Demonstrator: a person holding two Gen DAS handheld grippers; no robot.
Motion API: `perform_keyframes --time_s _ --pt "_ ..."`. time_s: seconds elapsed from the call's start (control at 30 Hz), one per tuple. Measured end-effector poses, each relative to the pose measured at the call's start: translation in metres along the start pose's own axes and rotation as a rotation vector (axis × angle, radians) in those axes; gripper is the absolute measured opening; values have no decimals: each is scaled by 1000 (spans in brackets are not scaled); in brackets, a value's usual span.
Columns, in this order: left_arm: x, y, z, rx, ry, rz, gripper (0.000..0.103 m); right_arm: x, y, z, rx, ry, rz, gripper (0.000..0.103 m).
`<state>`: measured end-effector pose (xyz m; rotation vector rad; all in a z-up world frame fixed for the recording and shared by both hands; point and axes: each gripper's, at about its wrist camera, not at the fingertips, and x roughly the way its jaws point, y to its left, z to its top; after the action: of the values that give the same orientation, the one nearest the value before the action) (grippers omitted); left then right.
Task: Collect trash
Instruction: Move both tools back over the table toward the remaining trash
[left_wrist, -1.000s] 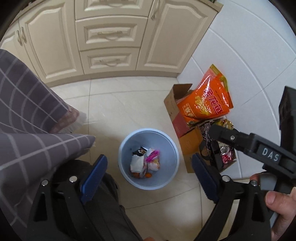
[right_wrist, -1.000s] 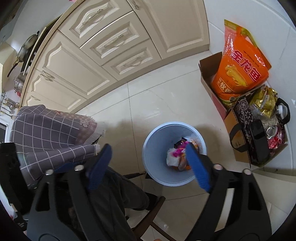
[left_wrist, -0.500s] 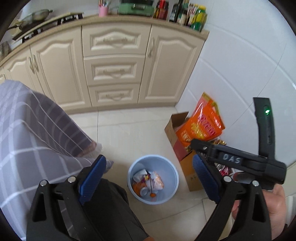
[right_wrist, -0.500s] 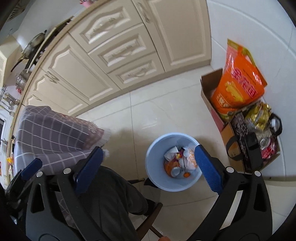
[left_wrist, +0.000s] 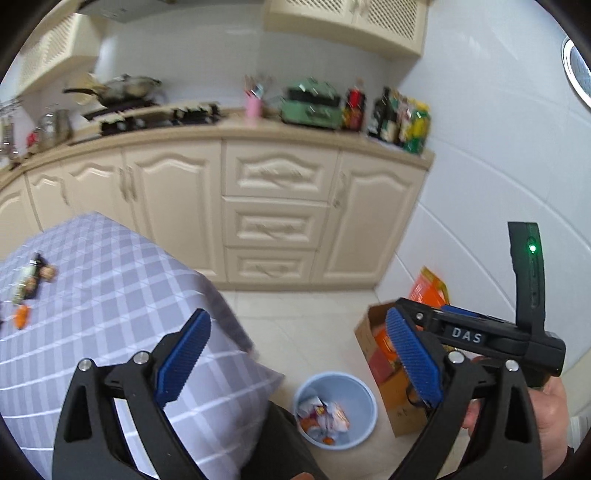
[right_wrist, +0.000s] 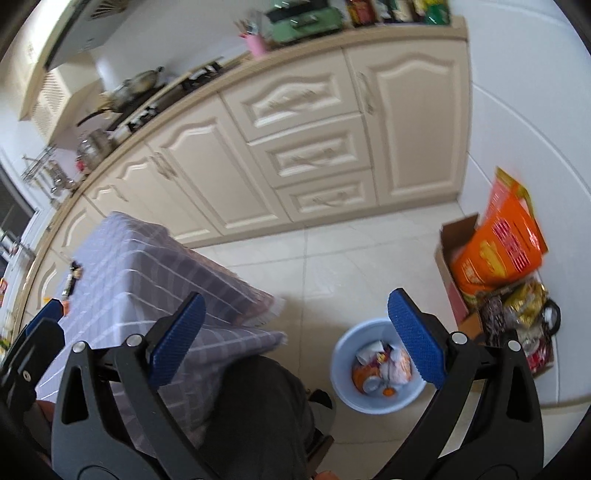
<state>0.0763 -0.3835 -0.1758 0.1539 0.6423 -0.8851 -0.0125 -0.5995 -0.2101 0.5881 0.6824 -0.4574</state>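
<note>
Clearly a return to the table is in hand: both the left gripper (left_wrist: 299, 354) and right gripper (right_wrist: 295, 336) are spread wide and empty. Collected trash (left_wrist: 323, 417) lies in the blue bin (left_wrist: 364, 395); remaining scraps (left_wrist: 26, 284) on the checked tablecloth (left_wrist: 110, 280) must be reached next.

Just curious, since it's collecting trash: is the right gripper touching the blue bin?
Apart. In the right wrist view, the right gripper hangs open and empty high above the blue bin, which stands on the floor far below its fingertips.
</note>
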Motion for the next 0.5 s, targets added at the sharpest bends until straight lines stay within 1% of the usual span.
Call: perform_keyframes --time_s 0.13,0.27,0.43,0.5 --pt "-33 32 11 -34 -68 57 94 -9 38 8 -51 -29 46 97" --pt "-61 66 16 -71 -126 124 94 -16 84 15 -114 -56 103 97" --pt "-96 109 16 -120 -179 199 95 -21 143 20 -198 -79 175 97" --pt "-109 127 16 -139 -199 240 95 -21 170 20 -237 -84 204 97"
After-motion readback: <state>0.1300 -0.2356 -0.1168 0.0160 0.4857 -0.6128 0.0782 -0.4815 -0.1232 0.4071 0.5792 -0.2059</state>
